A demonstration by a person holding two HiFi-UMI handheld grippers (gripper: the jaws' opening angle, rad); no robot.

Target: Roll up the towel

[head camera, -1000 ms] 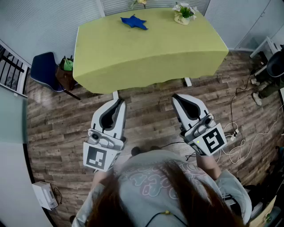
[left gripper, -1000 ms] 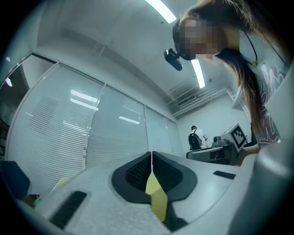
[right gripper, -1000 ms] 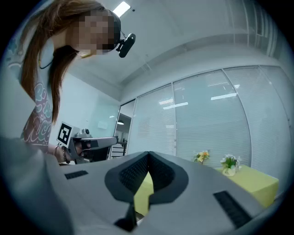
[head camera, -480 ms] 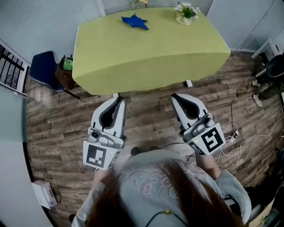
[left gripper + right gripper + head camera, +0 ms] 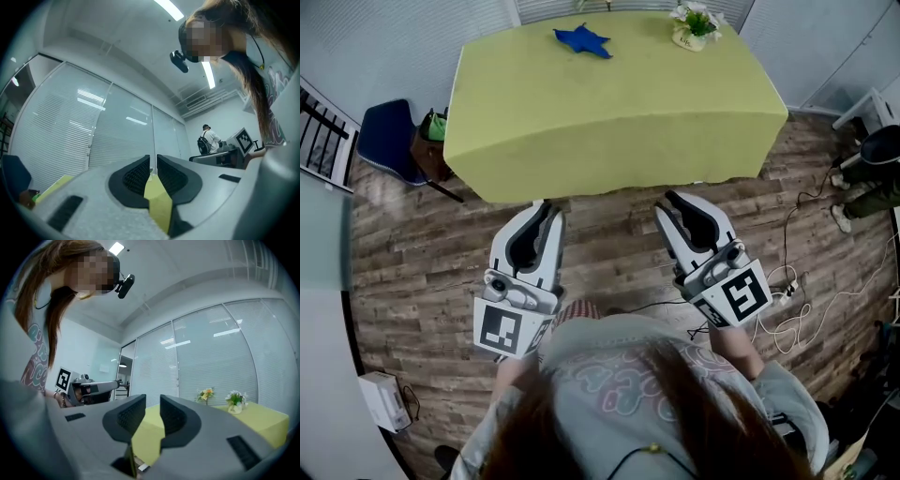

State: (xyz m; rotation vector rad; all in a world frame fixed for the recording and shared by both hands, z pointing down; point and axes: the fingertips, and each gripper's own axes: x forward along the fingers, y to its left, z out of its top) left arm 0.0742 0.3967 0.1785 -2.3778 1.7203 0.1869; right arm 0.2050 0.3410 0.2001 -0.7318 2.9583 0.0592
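Observation:
The blue towel [image 5: 581, 41] lies crumpled at the far side of the yellow-green table [image 5: 609, 103], well away from both grippers. My left gripper [image 5: 546, 206] hangs over the wooden floor just short of the table's near edge, and in the left gripper view [image 5: 153, 161] its jaws stand together with nothing in them. My right gripper [image 5: 667, 200] is level with it on the right. Its jaws [image 5: 153, 405] have just been opening and show a narrow gap with only the table seen through it.
A pot of white flowers [image 5: 694, 26] stands at the table's far right corner, with a second bunch [image 5: 205, 394] beside it. A blue chair [image 5: 386, 141] and a bag [image 5: 433, 155] sit left of the table. Cables [image 5: 806, 281] trail over the floor at right.
Both grippers have come a little closer to the table's near edge. The right gripper's jaws have parted slightly. The left gripper's jaws stay together.

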